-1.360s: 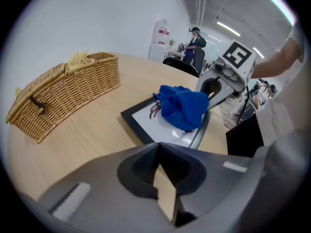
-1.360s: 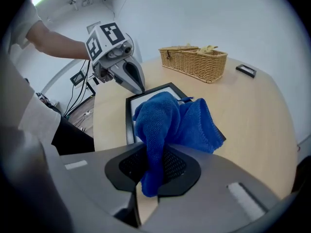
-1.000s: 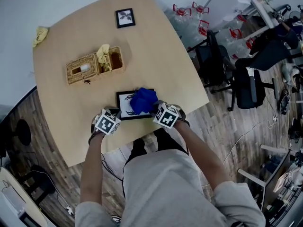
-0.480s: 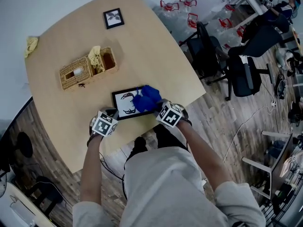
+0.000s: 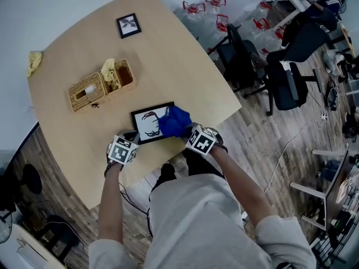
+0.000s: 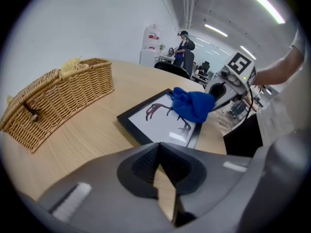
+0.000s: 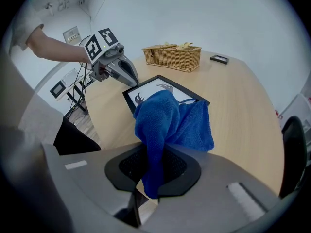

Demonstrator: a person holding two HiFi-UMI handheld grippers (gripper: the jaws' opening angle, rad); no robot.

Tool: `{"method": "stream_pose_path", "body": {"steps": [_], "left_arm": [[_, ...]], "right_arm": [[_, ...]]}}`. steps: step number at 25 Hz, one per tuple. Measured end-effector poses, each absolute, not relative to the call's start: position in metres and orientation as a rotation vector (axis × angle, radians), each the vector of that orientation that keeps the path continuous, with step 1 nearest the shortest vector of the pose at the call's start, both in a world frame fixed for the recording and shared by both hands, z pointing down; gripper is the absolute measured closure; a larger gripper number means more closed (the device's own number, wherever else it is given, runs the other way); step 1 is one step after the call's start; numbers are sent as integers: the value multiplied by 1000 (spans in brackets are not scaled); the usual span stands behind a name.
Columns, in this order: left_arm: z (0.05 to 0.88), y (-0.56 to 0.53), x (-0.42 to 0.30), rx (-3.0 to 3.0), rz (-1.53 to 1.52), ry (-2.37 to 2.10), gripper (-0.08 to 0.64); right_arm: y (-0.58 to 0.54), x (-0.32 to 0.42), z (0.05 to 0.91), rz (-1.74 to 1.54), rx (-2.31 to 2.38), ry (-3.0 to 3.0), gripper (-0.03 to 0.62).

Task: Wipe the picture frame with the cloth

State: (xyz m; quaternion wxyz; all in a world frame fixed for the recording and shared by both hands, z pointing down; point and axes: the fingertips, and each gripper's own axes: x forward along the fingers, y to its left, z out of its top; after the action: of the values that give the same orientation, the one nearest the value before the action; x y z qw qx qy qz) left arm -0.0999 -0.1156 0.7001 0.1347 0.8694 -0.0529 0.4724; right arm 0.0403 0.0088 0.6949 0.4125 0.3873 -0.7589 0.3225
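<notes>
Right gripper (image 5: 189, 132) pinches one blue cloth (image 5: 175, 122) on the near picture frame (image 5: 145, 124); second frame (image 5: 128, 25) at twelve o'clock. Left gripper (image 6: 158, 147) jaws pressed together.

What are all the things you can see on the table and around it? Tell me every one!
table: one, light wood, middle of view
picture frame: one, black, flat near the table's near edge
cloth: one, blue, on that frame's right part
small picture frame: one, black, far side of table
wicker basket: one, tan, left of middle
yellow cloths: two, one in the basket, one at the far left corner
office chairs: two, black, floor at right
water jugs: several, clear with red handles, beyond the table
left gripper: grey, shut, empty
right gripper: grey, shut on the cloth
</notes>
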Motion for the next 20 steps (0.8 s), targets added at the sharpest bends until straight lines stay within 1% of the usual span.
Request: {"method": "stream_pose_path", "body": {"steps": [15,20], "left_arm": [[699,-115,-100,2523,1358,-153,508],[699,-114,-100,2518,1361,-151,508]], "right_arm": [[8,33,693,726,928,-1881,546],[4,10,692,697,897,-1926,546]]}}
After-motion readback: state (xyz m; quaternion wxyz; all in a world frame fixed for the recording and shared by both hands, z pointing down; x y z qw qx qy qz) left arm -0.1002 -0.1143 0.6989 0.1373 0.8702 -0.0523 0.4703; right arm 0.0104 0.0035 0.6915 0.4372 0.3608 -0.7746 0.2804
